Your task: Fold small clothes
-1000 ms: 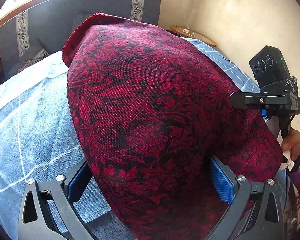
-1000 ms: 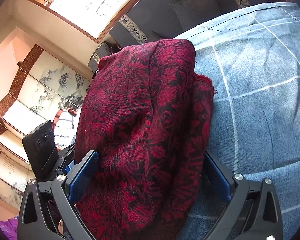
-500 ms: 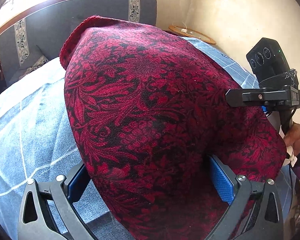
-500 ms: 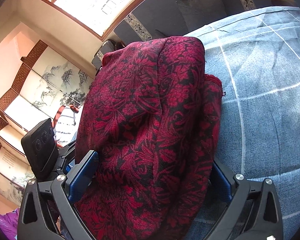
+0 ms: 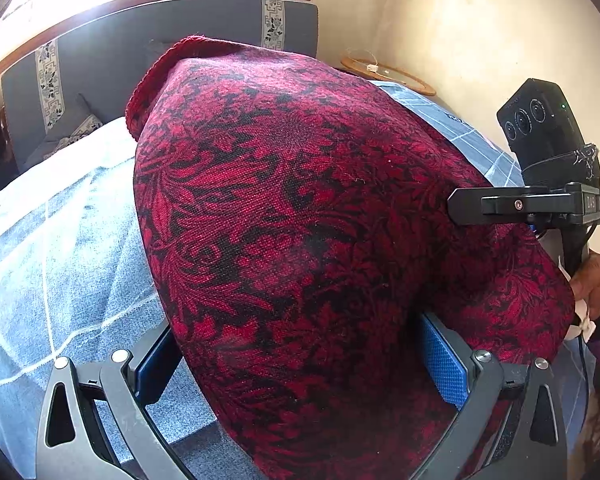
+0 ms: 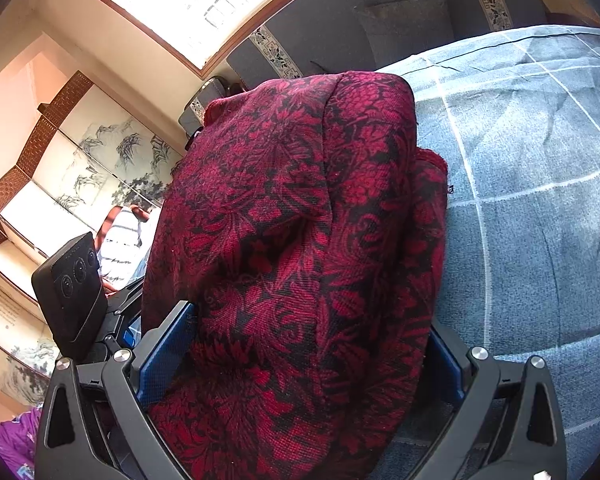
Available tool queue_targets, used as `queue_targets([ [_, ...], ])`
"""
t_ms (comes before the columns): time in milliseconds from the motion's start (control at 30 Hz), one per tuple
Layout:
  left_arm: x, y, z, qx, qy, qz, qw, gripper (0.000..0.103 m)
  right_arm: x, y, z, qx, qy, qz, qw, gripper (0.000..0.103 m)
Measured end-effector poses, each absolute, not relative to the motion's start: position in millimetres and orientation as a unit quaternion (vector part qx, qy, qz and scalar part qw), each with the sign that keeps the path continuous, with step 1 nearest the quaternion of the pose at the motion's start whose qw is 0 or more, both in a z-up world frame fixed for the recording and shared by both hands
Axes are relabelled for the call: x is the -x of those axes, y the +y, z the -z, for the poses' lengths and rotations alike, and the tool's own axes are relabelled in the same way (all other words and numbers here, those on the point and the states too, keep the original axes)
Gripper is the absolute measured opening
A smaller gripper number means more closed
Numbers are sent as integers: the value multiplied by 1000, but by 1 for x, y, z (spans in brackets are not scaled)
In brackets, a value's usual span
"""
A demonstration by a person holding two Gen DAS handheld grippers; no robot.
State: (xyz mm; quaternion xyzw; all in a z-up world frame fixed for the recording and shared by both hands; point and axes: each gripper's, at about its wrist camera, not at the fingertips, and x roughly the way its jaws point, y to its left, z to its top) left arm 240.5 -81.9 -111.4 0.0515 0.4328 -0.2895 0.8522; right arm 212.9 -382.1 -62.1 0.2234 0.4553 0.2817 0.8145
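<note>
1. Left gripper [image 5: 300,364]: blue pads clamped on the red-and-black patterned knit garment [image 5: 300,220].
2. Right gripper [image 6: 308,360]: fingers pinching the same garment.
3. Garment hangs bunched above the blue checked bedspread [image 6: 540,200].

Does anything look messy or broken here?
Nothing looks broken or spilled. The red patterned cloth is bunched between both grippers, left and right, above the blue checked bedcover. One small loose thread pokes out from its edge.
</note>
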Motion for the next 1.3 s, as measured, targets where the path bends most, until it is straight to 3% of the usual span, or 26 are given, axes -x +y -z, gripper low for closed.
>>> queue_targets([
  [333,-239,-75,113,-35,435,300,848,103,-210,-383,64,-241,452,-289,809,102],
  [800,-264,-49,122,83,478,370,792,103,-204,-379,64,-241,451,-297,807,102],
  [1100,-255,-65,119,41,469,342,813,100,-212,-385,66,-253,459,-301,796,102],
  [1167,-249,-71,116,21,460,330,824,97,-214,-386,66,-248,460,-298,799,96],
  [1200,-247,-72,116,14,457,323,829,94,-214,-385,65,-246,460,-298,800,91],
  [1233,-245,-74,115,10,455,317,832,92,-215,-385,65,-242,462,-294,801,78],
  [1300,-240,-78,112,-5,448,304,841,89,-212,-381,61,-222,459,-286,811,71],
])
